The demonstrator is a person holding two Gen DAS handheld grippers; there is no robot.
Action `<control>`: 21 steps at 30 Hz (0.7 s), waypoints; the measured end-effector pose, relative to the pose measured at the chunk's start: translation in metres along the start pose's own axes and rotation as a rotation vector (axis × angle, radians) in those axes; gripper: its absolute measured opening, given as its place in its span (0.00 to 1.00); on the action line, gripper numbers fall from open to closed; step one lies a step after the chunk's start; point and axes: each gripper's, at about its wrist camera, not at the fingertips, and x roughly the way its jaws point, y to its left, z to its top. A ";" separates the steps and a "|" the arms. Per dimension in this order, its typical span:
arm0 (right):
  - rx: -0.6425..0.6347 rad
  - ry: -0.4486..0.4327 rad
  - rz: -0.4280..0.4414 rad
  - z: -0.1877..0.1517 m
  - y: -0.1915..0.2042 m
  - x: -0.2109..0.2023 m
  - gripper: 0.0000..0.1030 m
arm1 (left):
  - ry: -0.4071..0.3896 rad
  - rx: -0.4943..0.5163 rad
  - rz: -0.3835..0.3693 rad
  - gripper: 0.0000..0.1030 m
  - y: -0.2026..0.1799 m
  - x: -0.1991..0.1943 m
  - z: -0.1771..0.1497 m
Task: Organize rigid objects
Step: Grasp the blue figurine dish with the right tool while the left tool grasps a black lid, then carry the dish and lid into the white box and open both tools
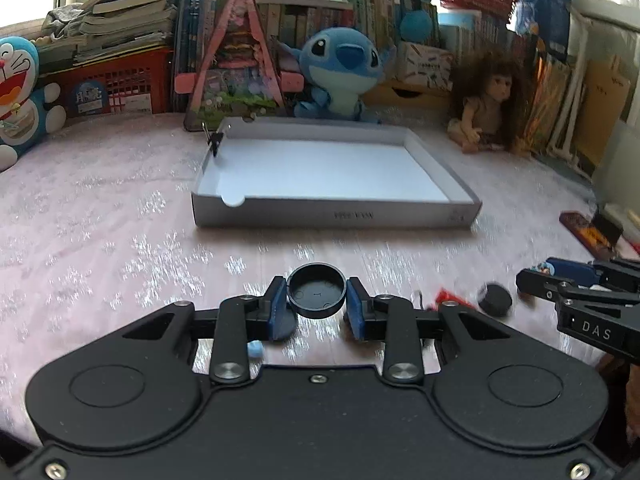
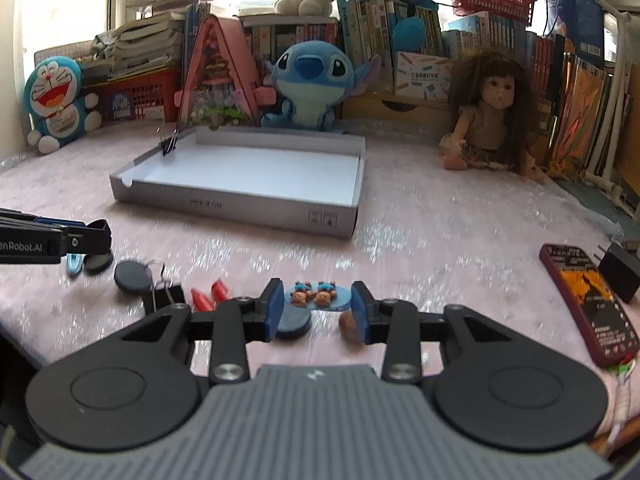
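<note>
We have a round black cap [image 1: 317, 290] pinched by its rim between the blue pads of the left claw [image 1: 317, 300], and a flat blue ornament with two little bears [image 2: 316, 295] clamped edge to edge in the right claw [image 2: 317, 300]; both claws are narrow and closed on their loads, which sit right at the fingertips and appear lifted clear of the pink tablecloth [image 1: 100, 240]. The slip is our main worry: the cap is smooth and curved and held only at two points on its rim, so a tilt or jolt could pop it out; the thin ornament could pivot between the pads and drop. Ahead of both claws lies the shallow white box [image 1: 332, 216], apparently the destination, with a binder clip [image 1: 215, 141] on its left wall. We judge its near wall could catch a low-carried piece. Loose bits lie below and between the claws: a black disc [image 2: 131, 274], another clip [image 2: 164, 295], red pieces [image 2: 210, 295], which a careless sweep could scatter.
</note>
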 end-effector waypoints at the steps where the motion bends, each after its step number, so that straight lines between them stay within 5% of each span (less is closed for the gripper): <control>1: 0.002 -0.001 0.000 0.004 -0.001 0.001 0.41 | -0.001 -0.007 -0.002 0.29 0.002 0.001 0.005; 10: 0.070 0.017 0.031 0.046 -0.018 0.032 0.41 | -0.013 -0.060 -0.012 0.29 0.014 0.025 0.053; 21: 0.127 0.099 0.078 0.100 -0.023 0.105 0.40 | 0.045 -0.110 0.033 0.29 0.018 0.102 0.105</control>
